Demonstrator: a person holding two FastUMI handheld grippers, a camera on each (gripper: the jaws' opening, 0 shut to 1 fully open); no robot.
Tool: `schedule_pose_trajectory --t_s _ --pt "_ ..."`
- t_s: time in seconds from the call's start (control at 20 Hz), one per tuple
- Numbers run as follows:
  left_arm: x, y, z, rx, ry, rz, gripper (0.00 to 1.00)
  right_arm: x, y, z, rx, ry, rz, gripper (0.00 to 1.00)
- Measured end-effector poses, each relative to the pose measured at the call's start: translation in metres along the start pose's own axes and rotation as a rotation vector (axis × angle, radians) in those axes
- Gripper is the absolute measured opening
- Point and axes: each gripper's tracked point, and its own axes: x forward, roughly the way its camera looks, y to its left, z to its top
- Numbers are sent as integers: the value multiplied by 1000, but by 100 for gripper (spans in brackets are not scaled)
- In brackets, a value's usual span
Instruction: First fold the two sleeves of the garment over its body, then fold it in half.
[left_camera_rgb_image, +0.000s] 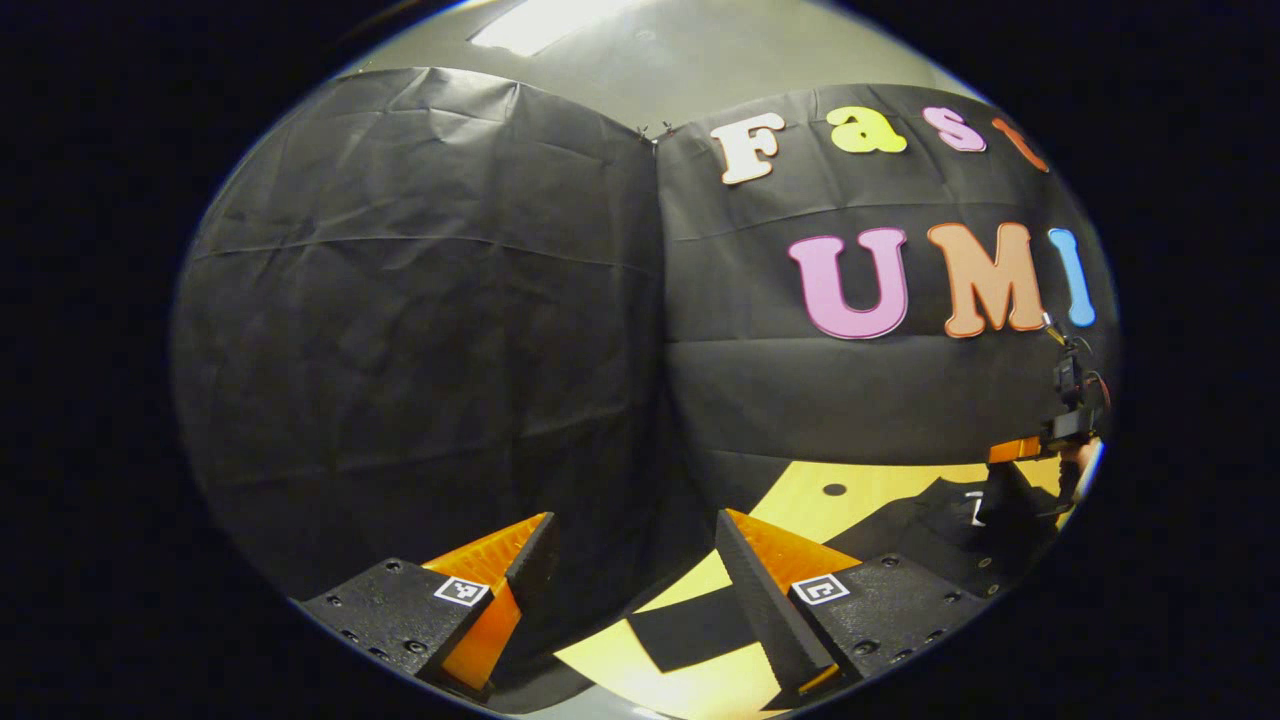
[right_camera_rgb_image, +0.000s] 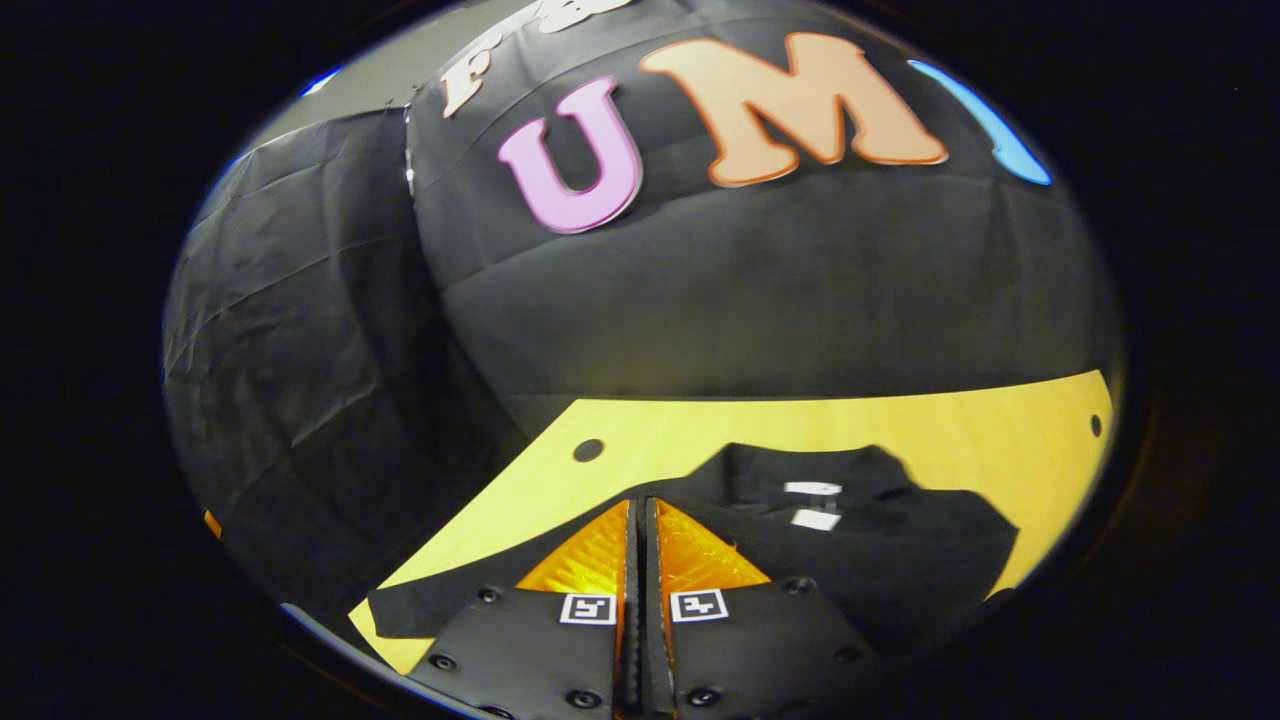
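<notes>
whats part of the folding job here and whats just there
Job: garment, left gripper, right gripper.
Just there: table, hole in the table, booth wall.

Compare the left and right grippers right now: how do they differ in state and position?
The left gripper has its jaws wide apart with nothing between them; the right gripper has its jaws together, and whether cloth is pinched there can't be told. The left points mostly at the booth wall, over the table edge; the right points across the black garment laid on the table. Both are close above the table.
</notes>
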Motion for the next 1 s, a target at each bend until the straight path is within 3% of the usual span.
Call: schedule_pose_trajectory --t_s 0.15,0.3,0.45,0.55,0.8,1.0 --pt "-5 24 -7 19 30 66 94 34 25 5 -42 14 18 5" --pt "-6 36 -20 6 62 96 94 41 44 10 -24 10 50 6" --pt "-1 33 -31 -28 78 81 94 48 32 21 -22 -14 9 61" --pt "7 18 -39 -44 72 66 94 17 21 34 -38 -38 -12 98" --pt "40 -38 -95 -126 154 -62 93 -98 -5 100 -72 -245 -59 100" --pt "68 -76 -172 -130 293 -126 94 -210 -27 140 -113 -446 -142 94"
